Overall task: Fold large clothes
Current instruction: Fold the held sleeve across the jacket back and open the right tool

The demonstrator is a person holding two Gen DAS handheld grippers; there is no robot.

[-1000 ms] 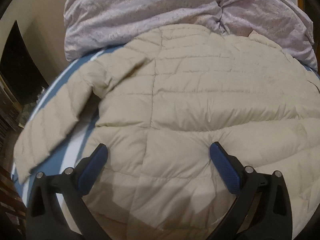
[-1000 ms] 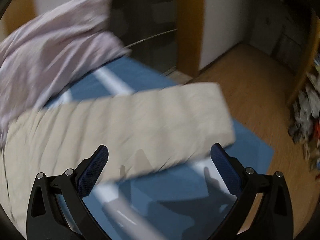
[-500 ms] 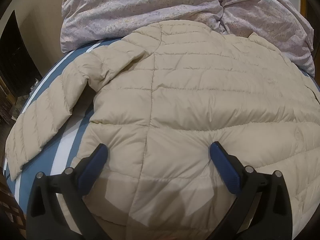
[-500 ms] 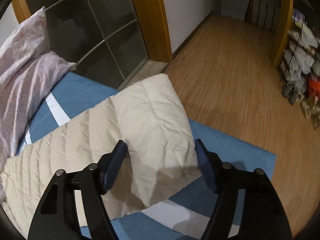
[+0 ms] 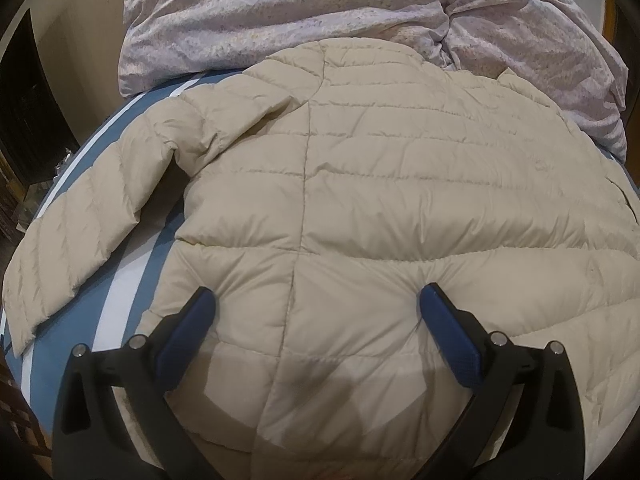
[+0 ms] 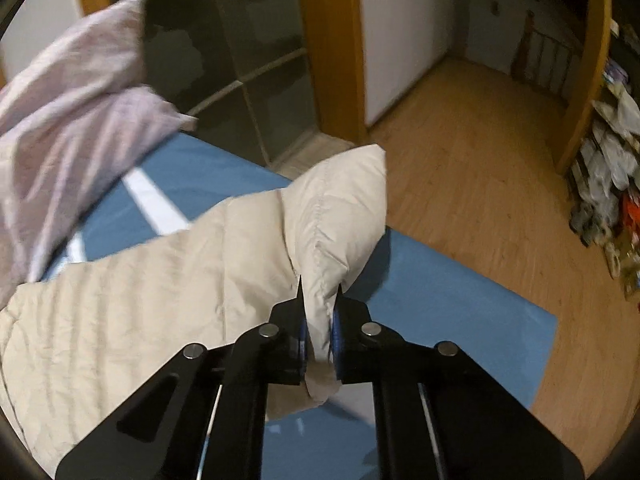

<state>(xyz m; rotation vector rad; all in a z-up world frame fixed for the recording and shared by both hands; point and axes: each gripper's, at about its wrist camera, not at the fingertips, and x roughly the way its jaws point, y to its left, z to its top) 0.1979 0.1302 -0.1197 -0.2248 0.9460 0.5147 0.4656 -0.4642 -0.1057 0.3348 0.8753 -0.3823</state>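
On the bed, over a blue sheet with white stripes, a beige quilted puffer jacket lies spread flat, back side up, collar toward the far end. Its body fills most of the left wrist view. One sleeve runs out to the left and toward the near-left edge of the bed, cuff close to the mattress edge. A crumpled lilac duvet is heaped along the far side; the jacket's collar touches it or slightly overlaps it.

Left gripper: jaws spread wide, blue pads visible on both fingers. It hangs over the near hem area of the jacket. The right fingertip appears to dent the fabric, with creases radiating from it; whether the left fingertip touches cannot be told. Nothing is pinched between the pads.

Right gripper: jaws closed tight on the cuff end of the other sleeve. A fold of beige fabric is squeezed between the blue pads and pokes out on the near side of the fingers. Beyond the fingertips the sleeve end stands raised off the sheet, puffed and bent, with a shadow under it on the blue sheet. The rest of that sleeve runs left toward the jacket body, lying flat.

Right wrist view, background: lilac duvet at far left (blurred), dark glass-panelled doors behind the bed, wooden floor to the right, cluttered shelving at the far right edge.
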